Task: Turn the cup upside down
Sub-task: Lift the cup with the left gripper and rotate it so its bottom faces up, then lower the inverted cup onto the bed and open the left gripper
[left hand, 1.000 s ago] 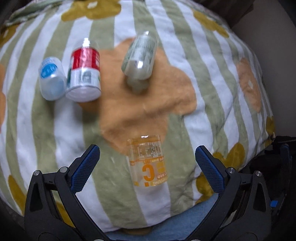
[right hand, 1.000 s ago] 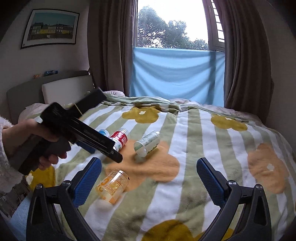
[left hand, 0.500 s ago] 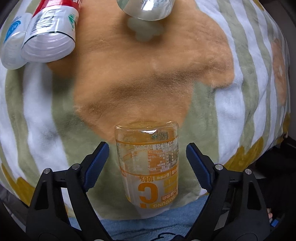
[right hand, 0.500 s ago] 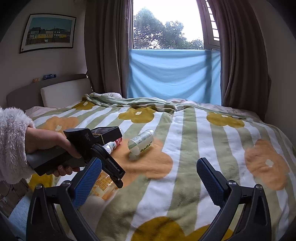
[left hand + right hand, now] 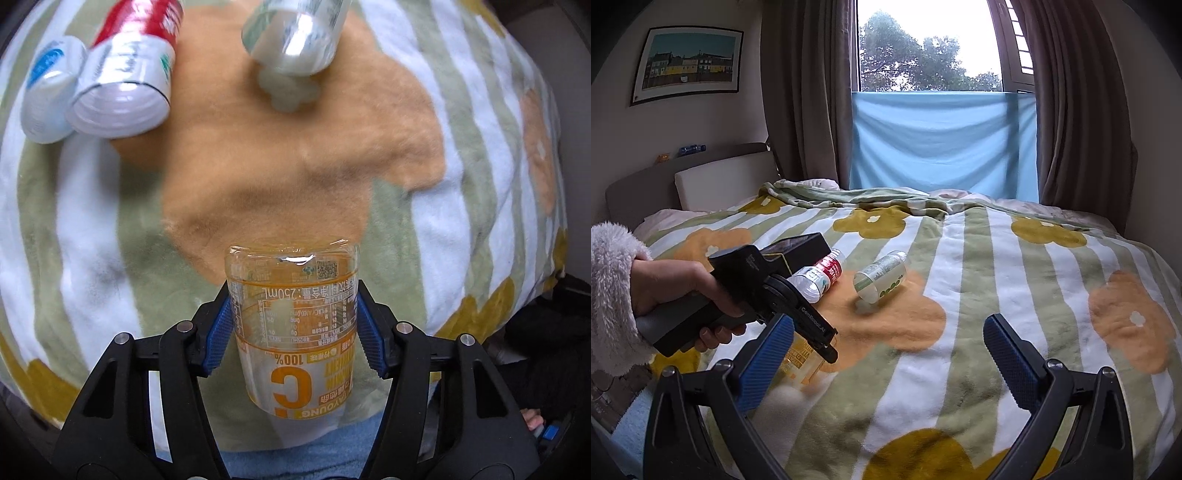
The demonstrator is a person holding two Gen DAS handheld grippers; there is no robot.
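Observation:
A clear cup with orange print (image 5: 295, 325) lies on its side on the striped flower blanket, its closed base pointing away from me. My left gripper (image 5: 293, 328) is shut on the cup, blue pads pressed against both its sides. In the right wrist view the cup (image 5: 807, 360) shows partly behind the left gripper's black body (image 5: 768, 291), held by a hand in a fluffy sleeve. My right gripper (image 5: 886, 354) is open and empty, above the blanket to the right of the cup.
Three other cups lie on the blanket beyond: a blue-label one (image 5: 48, 107), a red-and-white one (image 5: 129, 81) and a green-label one (image 5: 295, 37). In the right wrist view the green-label one (image 5: 881, 277) lies mid-bed. The bed edge is at the near left.
My left gripper moved forward around the orange cup and closed on it; it was open half a second ago. The right gripper stayed open and nearly still.

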